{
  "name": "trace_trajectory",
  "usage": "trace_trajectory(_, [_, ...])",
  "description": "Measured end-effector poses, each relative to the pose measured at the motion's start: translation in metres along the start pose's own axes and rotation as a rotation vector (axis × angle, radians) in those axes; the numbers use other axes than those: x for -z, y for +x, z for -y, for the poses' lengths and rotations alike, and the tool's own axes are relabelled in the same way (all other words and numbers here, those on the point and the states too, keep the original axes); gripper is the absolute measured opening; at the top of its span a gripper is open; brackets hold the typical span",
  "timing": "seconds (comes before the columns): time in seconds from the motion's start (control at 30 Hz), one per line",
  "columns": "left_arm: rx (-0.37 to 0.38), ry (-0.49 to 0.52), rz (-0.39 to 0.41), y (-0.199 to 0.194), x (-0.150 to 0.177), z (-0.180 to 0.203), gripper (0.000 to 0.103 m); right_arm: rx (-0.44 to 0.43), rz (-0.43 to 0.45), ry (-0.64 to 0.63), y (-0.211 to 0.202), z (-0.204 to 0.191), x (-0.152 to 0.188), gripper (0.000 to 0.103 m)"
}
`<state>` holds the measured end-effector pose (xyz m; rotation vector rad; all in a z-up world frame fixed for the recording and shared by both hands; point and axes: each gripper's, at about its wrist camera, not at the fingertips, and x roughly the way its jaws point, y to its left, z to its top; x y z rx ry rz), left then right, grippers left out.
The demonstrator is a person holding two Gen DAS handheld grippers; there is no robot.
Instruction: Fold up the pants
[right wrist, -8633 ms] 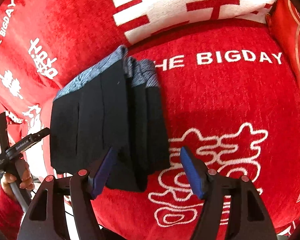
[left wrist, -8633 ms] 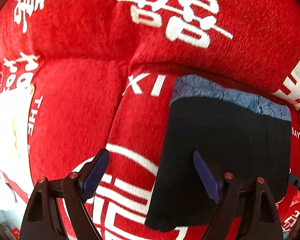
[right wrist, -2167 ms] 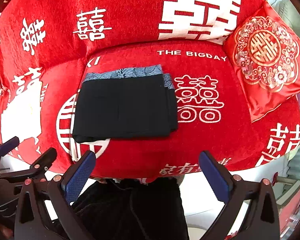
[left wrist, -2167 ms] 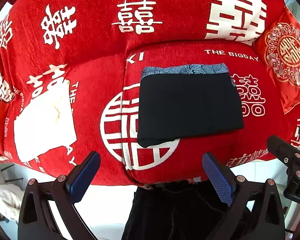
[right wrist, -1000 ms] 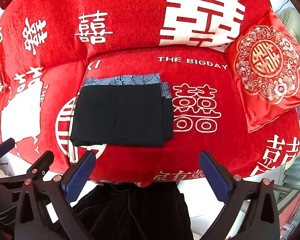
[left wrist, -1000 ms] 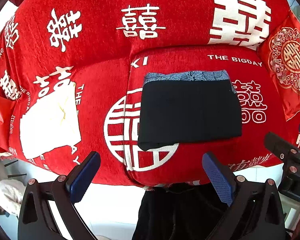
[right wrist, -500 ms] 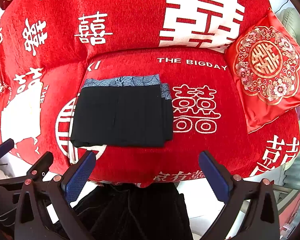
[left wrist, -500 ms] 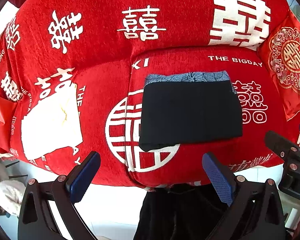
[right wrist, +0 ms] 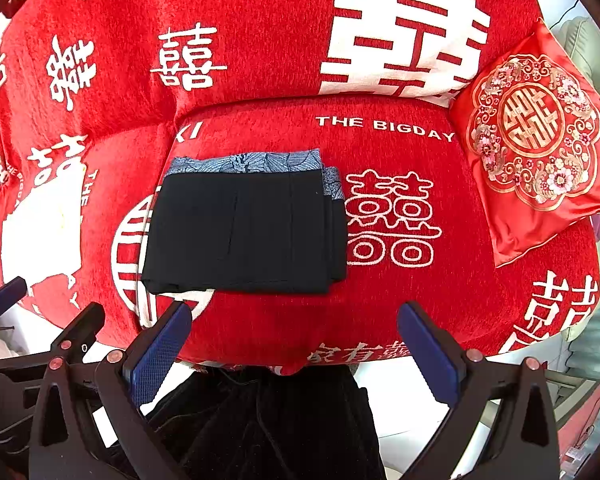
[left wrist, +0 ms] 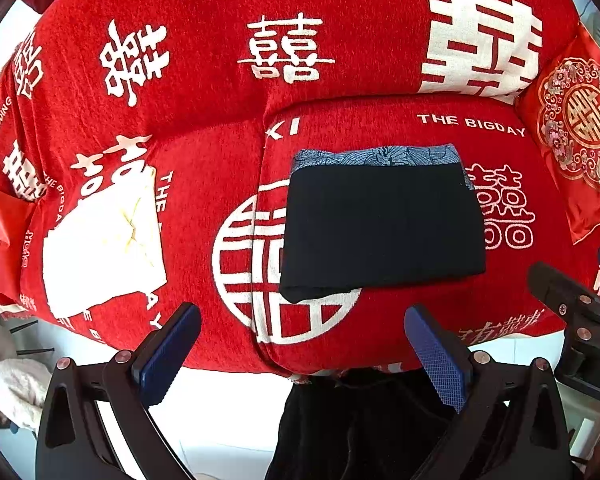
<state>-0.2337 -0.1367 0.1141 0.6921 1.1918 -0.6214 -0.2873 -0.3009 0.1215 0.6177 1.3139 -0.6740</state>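
The black pants lie folded into a flat rectangle on the right seat cushion of the red sofa, with a blue patterned waistband along the far edge. They also show in the right wrist view. My left gripper is open and empty, held back off the sofa's front edge. My right gripper is open and empty, also in front of the sofa, and its body shows in the left wrist view.
A white folded cloth lies on the left seat cushion. A red embroidered pillow leans at the sofa's right end. A dark garment hangs below the sofa's front edge. White floor lies below.
Both grippers have pulled back from the folded pants over the last seconds; in the last second the views barely shift. The pants stay put.
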Motion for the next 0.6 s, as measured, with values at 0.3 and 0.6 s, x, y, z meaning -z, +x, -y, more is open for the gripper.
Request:
trace_trajectory(0.3, [0.01,-0.01,-0.014,0.0028,0.0032,0.0012,0.102,0.012,0.002,0.006,-0.0032,0.0012,-0.0006,0.103])
trace_trajectory(0.6, [0.021,-0.014,0.011,-0.0015,0.0039,0.0009,0.102,0.015,0.0,0.011,-0.0026,0.002,0.003,0.103])
